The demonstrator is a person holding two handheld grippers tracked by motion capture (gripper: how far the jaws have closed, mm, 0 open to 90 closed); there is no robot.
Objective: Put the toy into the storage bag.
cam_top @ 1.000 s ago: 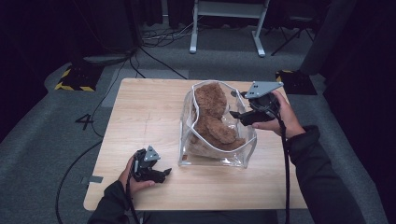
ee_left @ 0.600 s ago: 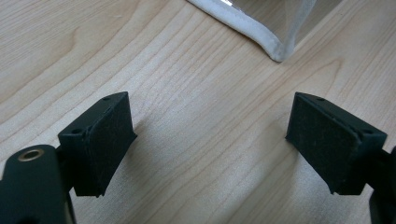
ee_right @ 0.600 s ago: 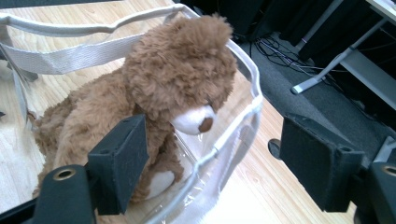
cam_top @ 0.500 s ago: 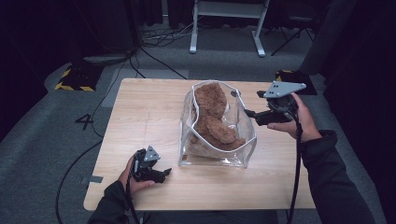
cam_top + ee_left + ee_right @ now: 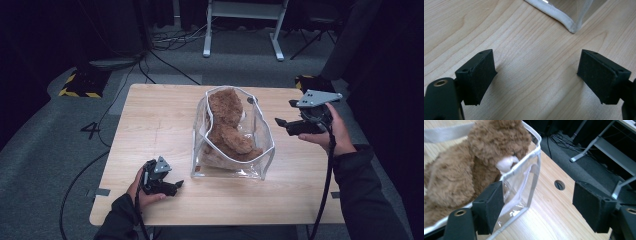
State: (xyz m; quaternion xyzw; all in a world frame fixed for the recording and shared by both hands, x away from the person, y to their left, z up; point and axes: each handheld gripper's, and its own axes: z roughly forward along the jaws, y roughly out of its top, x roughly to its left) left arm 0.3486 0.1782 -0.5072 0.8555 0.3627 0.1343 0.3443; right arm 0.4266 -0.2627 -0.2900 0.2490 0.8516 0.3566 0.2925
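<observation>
Right gripper (image 5: 284, 125) spread, empty, just off the bag (image 5: 265, 150) rim; left gripper (image 5: 172, 186) spread on bare table (image 5: 150, 125).

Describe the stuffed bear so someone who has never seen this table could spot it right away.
Start at the light wooden table. Near its middle stands a clear plastic bag with white piping along its edges, open at the top. The stuffed bear lies inside it, head toward the far end: the one fuzzy brown thing there, with a pale snout, unlike the hard black tongs held to either side.
</observation>
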